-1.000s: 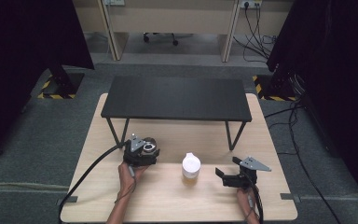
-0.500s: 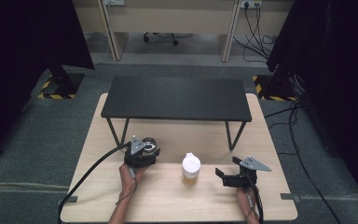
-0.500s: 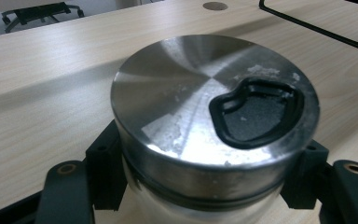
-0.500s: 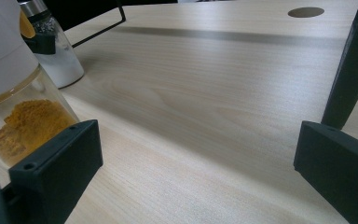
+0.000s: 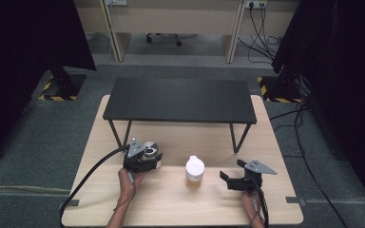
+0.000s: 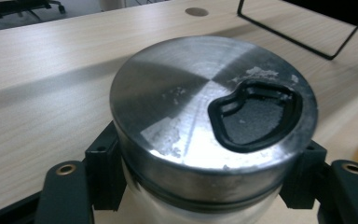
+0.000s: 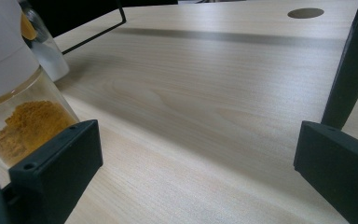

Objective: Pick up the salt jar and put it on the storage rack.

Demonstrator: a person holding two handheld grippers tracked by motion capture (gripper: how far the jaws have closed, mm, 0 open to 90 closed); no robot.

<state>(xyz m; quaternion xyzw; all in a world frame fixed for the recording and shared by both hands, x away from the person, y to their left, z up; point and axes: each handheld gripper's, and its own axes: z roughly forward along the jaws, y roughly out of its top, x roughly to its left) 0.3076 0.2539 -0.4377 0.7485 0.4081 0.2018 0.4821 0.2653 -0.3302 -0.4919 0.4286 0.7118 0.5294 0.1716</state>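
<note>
In the high view, the left hand-held gripper (image 5: 148, 156) sits in the lower left of centre on the light wooden surface (image 5: 204, 135), just in front of the left legs of the low black metal-legged shelf (image 5: 180, 99). Its jaws have just been closing, and they now clamp the round glass jar with a brushed steel lid (image 5: 150, 150) from both sides. In the left gripper view the jar (image 6: 212, 116) stands upright in the middle of the frame, the two black jaws pressed against its body just below the lid rim; a dark, rounded opening shows in the right half of the lid.

The right hand-held gripper (image 5: 228, 179) lies in the lower right of the high view, its jaws spread wide and holding nothing. In the right gripper view the jaws stand far apart with bare wood between them. The clear jar with a white cap and yellow-orange powder (image 5: 194, 172) stands upright at the lower centre of the high view, between the two grippers and near the right one; in the right gripper view this jar (image 7: 25, 119) shows at the left edge, just beyond the left jaw, whether touching cannot be told.
</note>
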